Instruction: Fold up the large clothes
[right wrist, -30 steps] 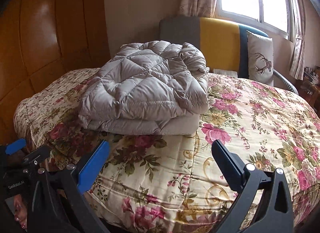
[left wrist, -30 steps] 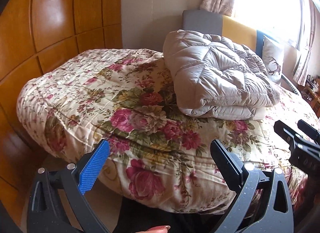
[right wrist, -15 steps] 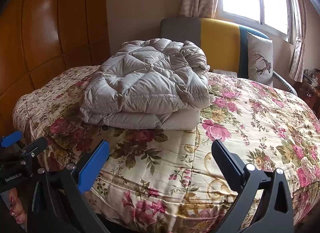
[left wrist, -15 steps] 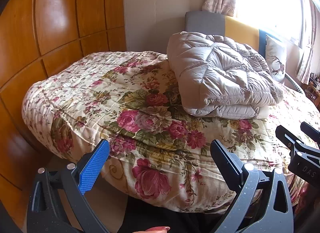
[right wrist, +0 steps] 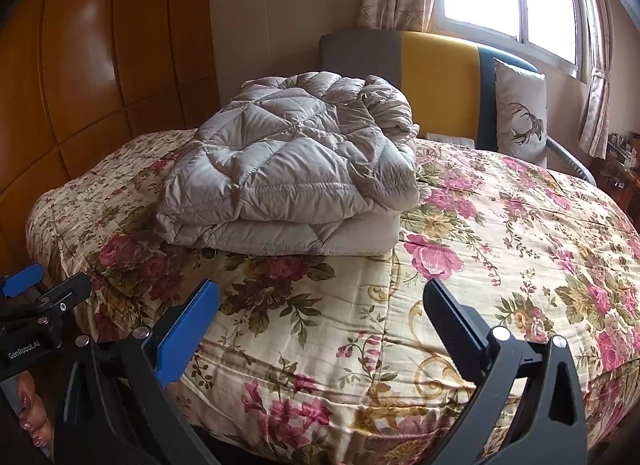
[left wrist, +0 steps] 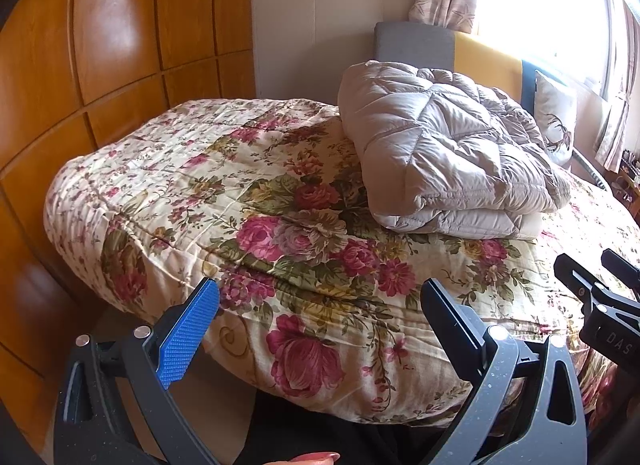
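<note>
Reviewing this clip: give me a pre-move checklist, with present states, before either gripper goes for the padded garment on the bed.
1. Left gripper open and holding nothing: ok.
2. Right gripper open and holding nothing: ok.
3. Grey quilted padded garment lies folded on the floral bedspread: ok.
4. Nothing lies between grippers and garment: ok.
5. Fold edges aligned at the far side: cannot tell.
6. Deer-print cushion clear of the garment: ok.

Folded padded coat [right wrist: 288, 181] on bed [right wrist: 500, 265], toward far left. Headboard [right wrist: 436, 81] behind coat. Cushion [right wrist: 520, 121] far right against headboard. Wardrobe [right wrist: 100, 65] left of bed.
</note>
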The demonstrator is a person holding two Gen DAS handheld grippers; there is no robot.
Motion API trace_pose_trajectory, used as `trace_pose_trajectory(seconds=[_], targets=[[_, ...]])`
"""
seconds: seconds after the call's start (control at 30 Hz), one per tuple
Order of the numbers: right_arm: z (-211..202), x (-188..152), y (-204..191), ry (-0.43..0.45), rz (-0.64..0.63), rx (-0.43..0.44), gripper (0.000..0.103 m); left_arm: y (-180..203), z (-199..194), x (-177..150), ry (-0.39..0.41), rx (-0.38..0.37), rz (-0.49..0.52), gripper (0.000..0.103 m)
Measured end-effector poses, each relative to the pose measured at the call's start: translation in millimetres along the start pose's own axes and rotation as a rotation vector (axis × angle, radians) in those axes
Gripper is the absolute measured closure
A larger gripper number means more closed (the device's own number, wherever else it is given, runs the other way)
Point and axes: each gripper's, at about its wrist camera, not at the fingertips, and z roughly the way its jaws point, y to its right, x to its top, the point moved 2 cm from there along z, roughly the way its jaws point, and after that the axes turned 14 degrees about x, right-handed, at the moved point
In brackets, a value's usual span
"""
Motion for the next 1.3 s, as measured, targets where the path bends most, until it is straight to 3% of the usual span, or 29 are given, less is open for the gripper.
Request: trace_pose_trajectory(seconds=[1.3], targets=[[7.6,-2.9,-1.4,-0.028,0.009,0.027,0.002,-2.3,3.0,-5.1,-0.008,0.008,-0.006,0.003]])
